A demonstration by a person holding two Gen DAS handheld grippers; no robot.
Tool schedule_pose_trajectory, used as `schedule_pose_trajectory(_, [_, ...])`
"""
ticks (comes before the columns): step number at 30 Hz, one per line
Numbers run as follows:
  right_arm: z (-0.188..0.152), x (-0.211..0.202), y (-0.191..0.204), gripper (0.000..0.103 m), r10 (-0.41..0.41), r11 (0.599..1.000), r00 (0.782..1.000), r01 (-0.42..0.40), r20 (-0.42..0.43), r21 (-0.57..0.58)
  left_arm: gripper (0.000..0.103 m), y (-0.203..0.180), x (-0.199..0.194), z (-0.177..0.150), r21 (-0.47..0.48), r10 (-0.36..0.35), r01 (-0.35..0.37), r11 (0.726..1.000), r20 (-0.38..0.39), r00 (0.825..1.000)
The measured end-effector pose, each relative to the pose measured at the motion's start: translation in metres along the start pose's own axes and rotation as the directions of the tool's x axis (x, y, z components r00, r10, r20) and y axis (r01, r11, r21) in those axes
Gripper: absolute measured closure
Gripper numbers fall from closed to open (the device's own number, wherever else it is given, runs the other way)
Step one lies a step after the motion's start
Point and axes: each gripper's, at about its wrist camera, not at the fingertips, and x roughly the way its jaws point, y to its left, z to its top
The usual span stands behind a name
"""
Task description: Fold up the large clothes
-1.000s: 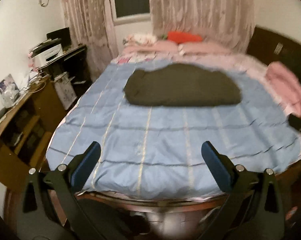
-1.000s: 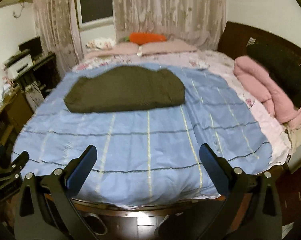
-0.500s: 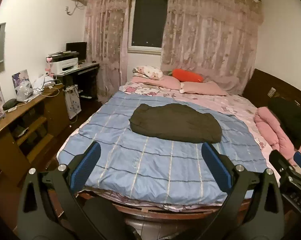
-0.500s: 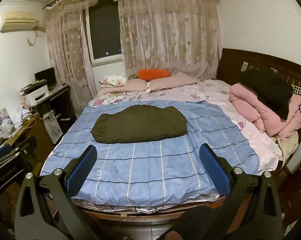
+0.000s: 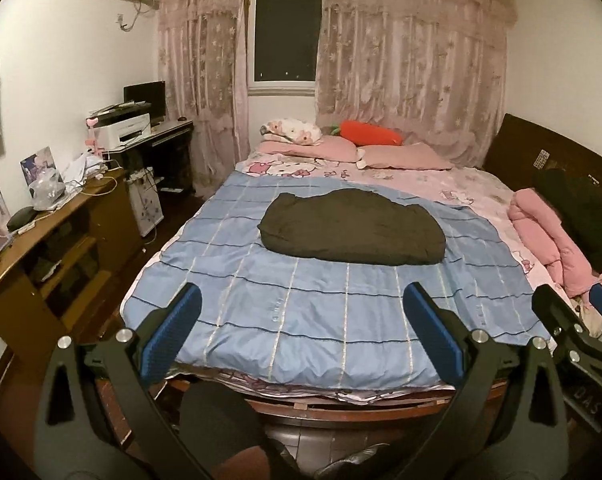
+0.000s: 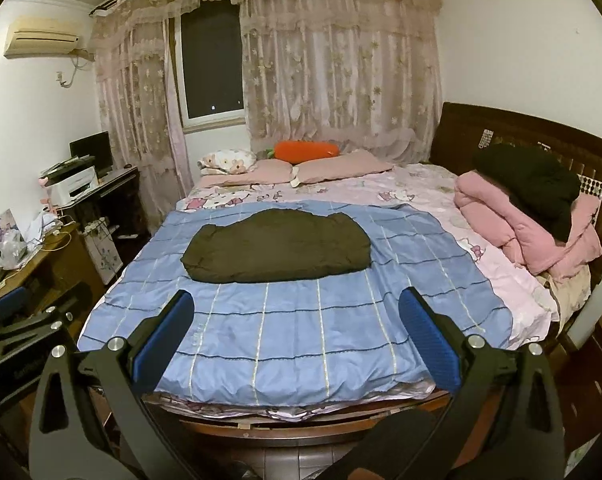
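A dark olive garment (image 5: pixel 353 230) lies folded into a compact oblong bundle on the blue checked quilt (image 5: pixel 325 308) in the middle of the bed; it also shows in the right wrist view (image 6: pixel 279 246). My left gripper (image 5: pixel 301 330) is open and empty, held off the foot of the bed, well short of the garment. My right gripper (image 6: pixel 297 330) is open and empty too, also back from the foot of the bed. The right gripper's body shows at the right edge of the left wrist view (image 5: pixel 573 332).
A pink duvet (image 6: pixel 529 232) with a black garment (image 6: pixel 537 180) on it lies at the bed's right side by the headboard. Pillows (image 5: pixel 401 156) and an orange plush (image 5: pixel 371 133) lie at the far end. A wooden desk (image 5: pixel 57 248) and printer (image 5: pixel 125 128) stand left.
Both grippers have pulled back and tilted up from the bed, so the whole room now shows. The garment lies as before. Both grippers stayed open.
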Motion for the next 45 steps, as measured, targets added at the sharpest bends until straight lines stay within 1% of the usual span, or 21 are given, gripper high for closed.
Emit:
schedule_pose_trajectory(6, [0.001, 0.002, 0.001, 0.001, 0.002, 1.0, 1.0, -0.002, -0.004, 0.002, 0.002, -0.002, -0.004, 0.003, 0.006, -0.009, 0.009, 1.0, 0.02, 1.0])
schedule_pose_trajectory(14, [0.0, 0.005, 0.005, 0.001, 0.009, 1.0, 1.0, -0.009, -0.01, 0.005, 0.002, -0.007, -0.005, 0.001, 0.02, -0.011, 0.01, 1.0, 0.019, 1.0])
schedule_pose_trajectory(25, [-0.006, 0.006, 0.009, 0.001, 0.016, 1.0, 1.0, -0.016, -0.017, -0.001, 0.002, -0.009, -0.005, 0.001, 0.016, -0.013, 0.013, 1.0, 0.017, 1.0])
schedule_pose_trajectory(45, [-0.006, 0.006, 0.005, 0.001, 0.017, 1.0, 1.0, -0.017, -0.017, 0.004, 0.002, -0.01, -0.005, -0.004, 0.02, -0.015, 0.015, 1.0, 0.009, 1.0])
